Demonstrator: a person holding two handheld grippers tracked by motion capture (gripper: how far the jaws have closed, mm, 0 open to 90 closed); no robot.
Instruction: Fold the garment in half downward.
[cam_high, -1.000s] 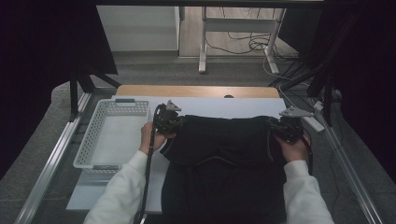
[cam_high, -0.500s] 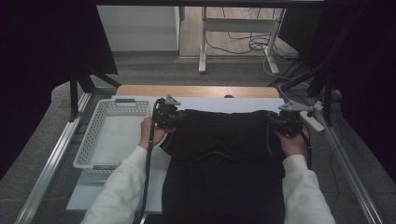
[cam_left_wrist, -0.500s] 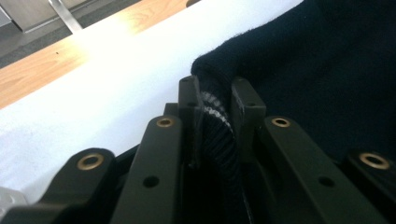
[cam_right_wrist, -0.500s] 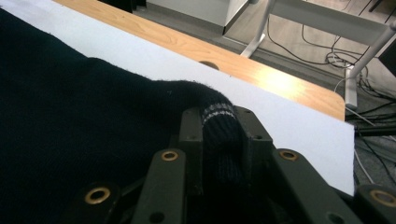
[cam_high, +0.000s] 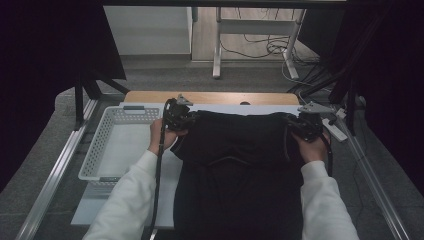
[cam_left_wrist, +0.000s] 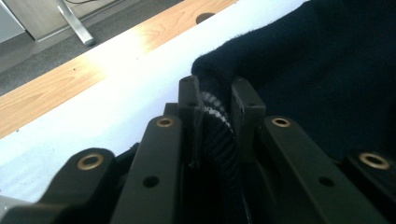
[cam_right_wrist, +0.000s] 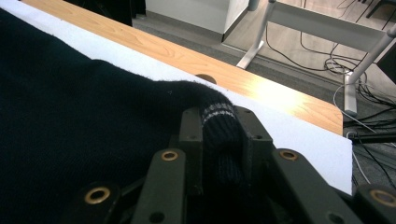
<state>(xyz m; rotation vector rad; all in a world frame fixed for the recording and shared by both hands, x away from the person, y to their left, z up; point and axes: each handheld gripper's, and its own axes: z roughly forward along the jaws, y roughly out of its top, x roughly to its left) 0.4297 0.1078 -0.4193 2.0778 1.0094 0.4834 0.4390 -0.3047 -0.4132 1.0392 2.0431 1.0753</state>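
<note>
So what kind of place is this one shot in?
Probably a lab recording station, not a home: black curtains flank the table, loose cables lie on the floor, and a white basket sits beside the dark garment.

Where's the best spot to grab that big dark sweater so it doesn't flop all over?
Probably its ribbed, striped edge, one corner each. The left gripper and right gripper pinch the sweater there, coming from the person's side. The rib is thick and firm, and two far-apart corners keep it spread flat.

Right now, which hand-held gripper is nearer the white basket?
Left. The left hand-held gripper grips the dark sweater right beside the white basket; the right hand-held gripper holds the sweater's far corner.
</note>
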